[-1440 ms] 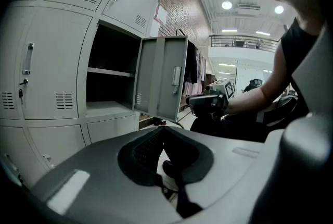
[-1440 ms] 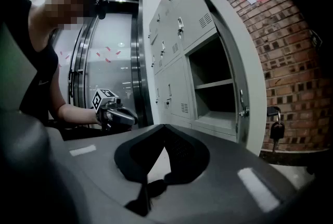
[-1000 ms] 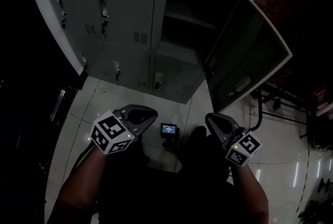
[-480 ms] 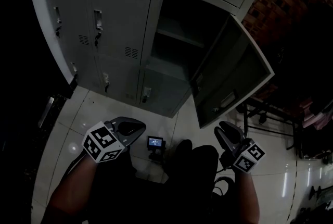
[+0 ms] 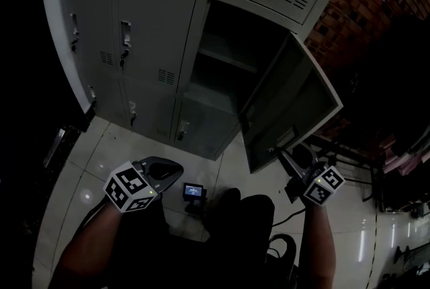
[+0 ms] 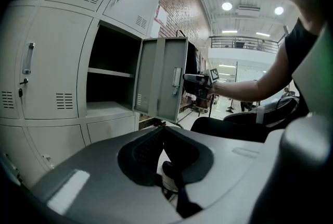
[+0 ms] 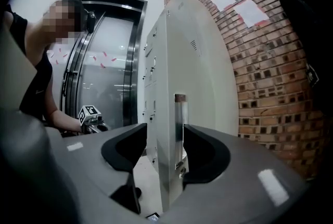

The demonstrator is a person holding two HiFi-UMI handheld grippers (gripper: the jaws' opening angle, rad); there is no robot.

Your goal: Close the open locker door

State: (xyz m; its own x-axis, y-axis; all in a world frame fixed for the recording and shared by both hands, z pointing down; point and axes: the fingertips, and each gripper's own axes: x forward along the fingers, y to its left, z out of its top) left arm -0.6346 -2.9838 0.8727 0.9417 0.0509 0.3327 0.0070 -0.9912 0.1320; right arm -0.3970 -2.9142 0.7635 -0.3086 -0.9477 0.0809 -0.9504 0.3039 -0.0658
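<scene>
Beyond the left gripper (image 6: 158, 133) we see a brick wall (image 6: 181, 12) and ceiling lights (image 6: 227, 6); glossy floor tiles (image 5: 94, 153) lie beneath.

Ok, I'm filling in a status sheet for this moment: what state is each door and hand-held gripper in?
Locker door: swung open, edge between the right jaws.
Neighbouring locker doors: shut.
Right hand-held gripper: jaws opening, straddling the door edge.
Left hand-held gripper: shut, empty.
Floor device: screen lit.
</scene>
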